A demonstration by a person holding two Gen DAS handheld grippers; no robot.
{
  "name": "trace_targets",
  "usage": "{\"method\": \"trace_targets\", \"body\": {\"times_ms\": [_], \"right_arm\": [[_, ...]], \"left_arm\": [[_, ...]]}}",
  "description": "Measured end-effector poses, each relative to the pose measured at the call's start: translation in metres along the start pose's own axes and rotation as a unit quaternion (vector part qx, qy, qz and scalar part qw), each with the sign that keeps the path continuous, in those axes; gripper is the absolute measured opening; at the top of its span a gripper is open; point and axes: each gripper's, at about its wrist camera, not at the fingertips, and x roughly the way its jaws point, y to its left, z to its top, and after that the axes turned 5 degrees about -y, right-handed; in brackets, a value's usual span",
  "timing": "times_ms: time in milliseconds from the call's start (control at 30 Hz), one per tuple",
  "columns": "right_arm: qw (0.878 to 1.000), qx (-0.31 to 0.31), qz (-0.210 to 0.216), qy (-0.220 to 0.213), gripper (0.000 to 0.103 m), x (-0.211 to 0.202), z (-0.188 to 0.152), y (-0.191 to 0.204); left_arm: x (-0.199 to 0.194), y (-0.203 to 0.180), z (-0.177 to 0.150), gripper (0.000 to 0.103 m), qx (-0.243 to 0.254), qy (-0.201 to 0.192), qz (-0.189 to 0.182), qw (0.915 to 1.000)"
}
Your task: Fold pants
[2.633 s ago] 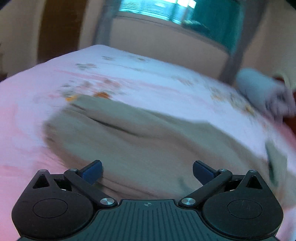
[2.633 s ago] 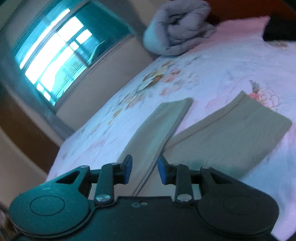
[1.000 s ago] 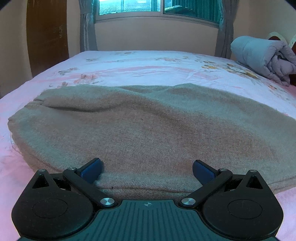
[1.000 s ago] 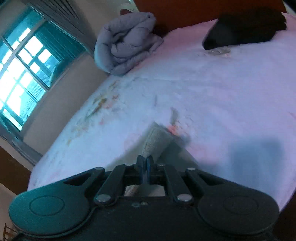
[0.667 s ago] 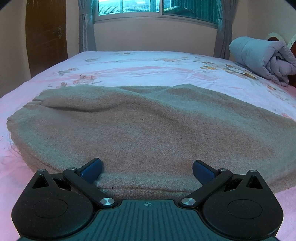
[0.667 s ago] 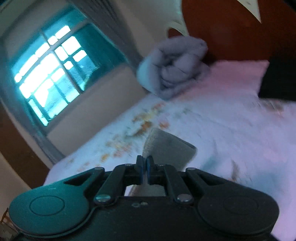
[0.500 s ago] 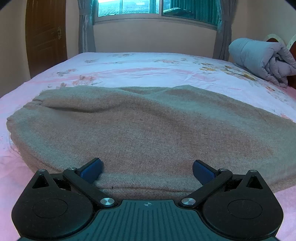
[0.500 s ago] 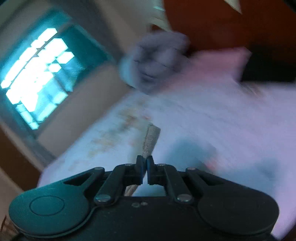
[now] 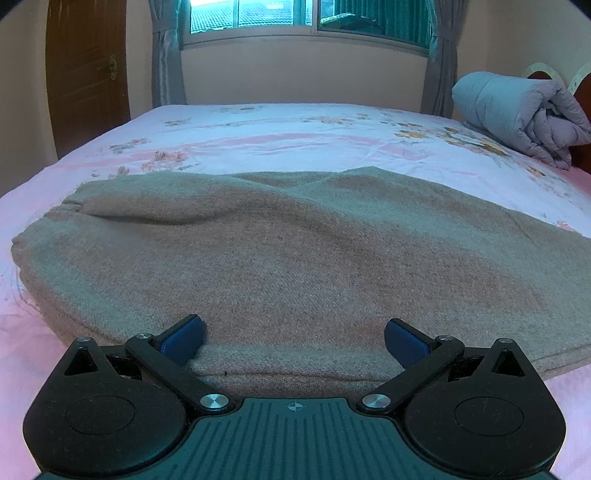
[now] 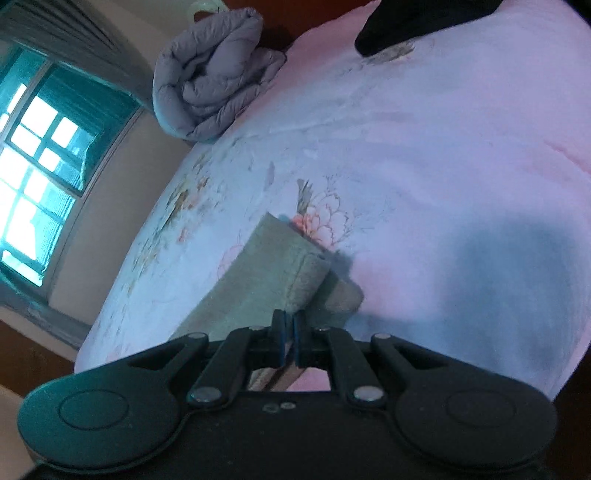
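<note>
1. Pink floral bed point(image 9: 280, 140) — window point(image 9: 295, 18), brown door point(image 9: 86, 74), rolled grey duvet point(image 9: 517, 110) behind.
2. Tan pants point(image 9: 277, 258) lie on it.
3. Left gripper point(image 9: 293, 339) spread wide at the pants' near edge.
4. Right gripper point(image 10: 289, 332) pinches a pant hem — pressed together.

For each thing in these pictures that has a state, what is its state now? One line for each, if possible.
Left tool: open, its fingers astride the near edge of the pants.
Right tool: shut on the pants.
Pants: spread on the bed, one end pinched and doubled over.
Quilt: rolled up, lying on the bed.
Door: closed.
Curtains: drawn aside.
</note>
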Motion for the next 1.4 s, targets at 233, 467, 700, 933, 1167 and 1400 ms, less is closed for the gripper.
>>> {"method": "trace_targets", "body": {"times_ms": [233,467,700,933,1167,1400], "right_arm": [[1.000,0.002,-0.017,0.022,0.000,0.003,-0.004,0.001],[0.991,0.124,0.032,-0.049,0.025,-0.039,0.000,-0.049],[0.988,0.144,0.058,-0.018,0.029,-0.014,-0.007,-0.054],[0.997,0.045,0.041,-0.044,0.007,-0.019,0.004,-0.012],[0.998,0.061,0.016,-0.013,0.008,-0.005,-0.011,-0.047],[0.998,-0.019,0.018,-0.061,0.019,-0.045,-0.005,-0.014]], "left_arm": [[0.000,0.000,0.000,0.103,0.000,0.000,0.000,1.0000],[0.001,0.000,-0.001,0.103,0.001,-0.003,0.003,1.0000],[-0.001,-0.001,-0.001,0.103,-0.001,-0.001,0.006,1.0000],[-0.012,-0.002,-0.001,0.103,-0.007,-0.022,0.019,0.9995],[-0.002,-0.002,0.002,0.103,0.002,0.002,0.014,0.9999],[-0.028,0.013,0.004,0.103,-0.021,-0.032,0.019,0.9991]]}}
